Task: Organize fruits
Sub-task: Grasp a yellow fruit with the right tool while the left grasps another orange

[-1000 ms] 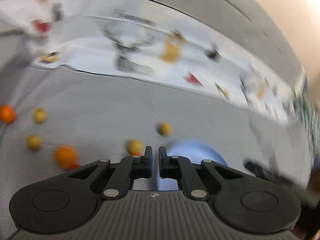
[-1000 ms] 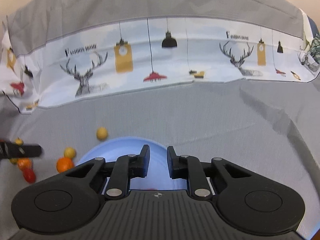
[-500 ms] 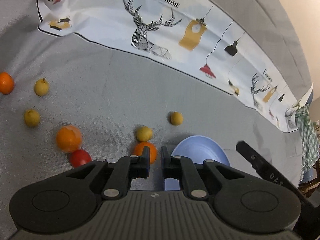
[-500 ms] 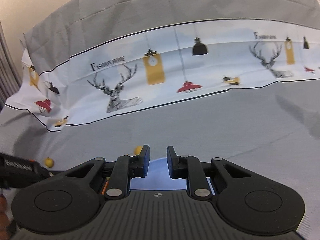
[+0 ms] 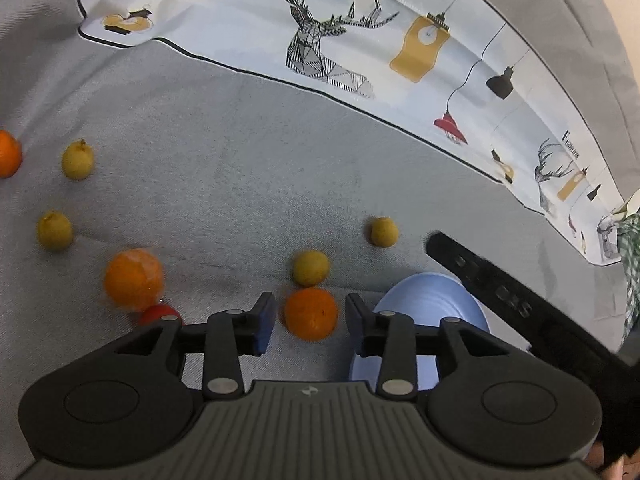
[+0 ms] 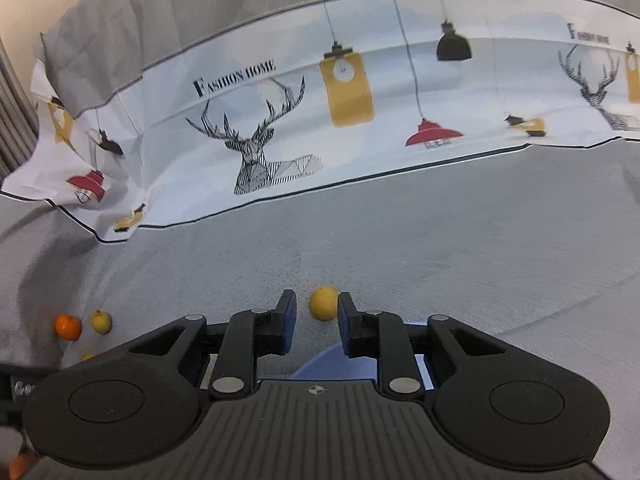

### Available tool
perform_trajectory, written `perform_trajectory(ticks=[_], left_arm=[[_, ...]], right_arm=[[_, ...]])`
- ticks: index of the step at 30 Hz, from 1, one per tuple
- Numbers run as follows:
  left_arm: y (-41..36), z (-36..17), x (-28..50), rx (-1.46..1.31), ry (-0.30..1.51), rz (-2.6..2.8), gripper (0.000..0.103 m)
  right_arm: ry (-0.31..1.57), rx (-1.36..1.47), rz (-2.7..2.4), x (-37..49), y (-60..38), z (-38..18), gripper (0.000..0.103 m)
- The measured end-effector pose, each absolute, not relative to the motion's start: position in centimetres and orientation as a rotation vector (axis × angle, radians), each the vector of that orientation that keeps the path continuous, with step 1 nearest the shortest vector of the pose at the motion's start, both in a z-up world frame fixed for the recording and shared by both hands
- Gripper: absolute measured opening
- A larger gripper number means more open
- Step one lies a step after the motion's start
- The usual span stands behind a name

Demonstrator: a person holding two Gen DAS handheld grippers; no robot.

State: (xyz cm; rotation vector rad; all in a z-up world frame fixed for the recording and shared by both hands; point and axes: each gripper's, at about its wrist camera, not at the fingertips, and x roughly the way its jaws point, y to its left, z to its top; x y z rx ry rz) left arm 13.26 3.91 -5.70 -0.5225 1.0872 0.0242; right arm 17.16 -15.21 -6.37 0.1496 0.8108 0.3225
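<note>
1. Left gripper (image 5: 310,322): jaws partly spread and opening, set astride an orange (image 5: 311,313) on the grey cloth (image 5: 248,168); the pads are seen clear of the fruit on both sides, so nothing is gripped yet. The straddle is judged to be the line-up for a pick

2. Right gripper (image 6: 313,322): jaws a little apart and opening, pointed at a small yellow fruit (image 6: 324,302) that shows in the gap; whether the fruit sits between the tips or just beyond them cannot be told. No contact is seen. In the left wrist view its black finger (image 5: 496,280) is seen reaching over the bowl

3. Blue bowl (image 5: 432,300): placed just beside the left gripper's right jaw, near the middle of the cloth; judged to be the collecting vessel, kept close so carries are short. Its contents are not shown

4. Loose fruit, left wrist view: a yellow fruit (image 5: 310,267) touching or nearly touching the framed orange on its far side; another yellow one (image 5: 383,232) beyond the bowl; a larger orange (image 5: 134,279) with a red fruit (image 5: 160,314) against it, toward the left edge; two yellow fruits (image 5: 78,159) (image 5: 54,230) and an orange (image 5: 8,154) at the far left edge

5. Printed deer-and-lamp band (image 6: 280,128): runs along the far edge of the cloth, well apart from all fruit
</note>
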Motion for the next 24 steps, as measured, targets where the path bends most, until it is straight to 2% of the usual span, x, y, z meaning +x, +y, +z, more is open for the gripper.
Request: perform_trajectory(ticks=[4,7,10,14,22,24], left_arm=[[3.4,-6.3,14.0,-0.513,1.102,0.03,0.044],[3.1,-6.8,14.3,-0.508,1.117,0.038,0.045],[2.9,-7.3,14.6,-0.506,1.128,0.036,0.049],[2.7,-7.7,15.1,-0.498,1.137,0.041,0.049],[2.0,-8.3,15.5,-0.485,1.158,0.042,0.049],[1.9,-8.5,15.6,-0.483,1.16,0.044,0.048]], right_arm=[[0.848,0.115,0.326,19.2,-13.9,-7.7,0.028],[0.879,0.109,0.323,20.4,-13.2,-8.6,0.037],[0.892,0.089,0.317,21.4,-12.6,-9.2,0.038],[0.92,0.075,0.306,22.5,-12.0,-10.2,0.039],[0.942,0.014,0.285,22.9,-11.0,-11.0,0.038],[0.94,0.006,0.276,22.9,-11.0,-11.0,0.033]])
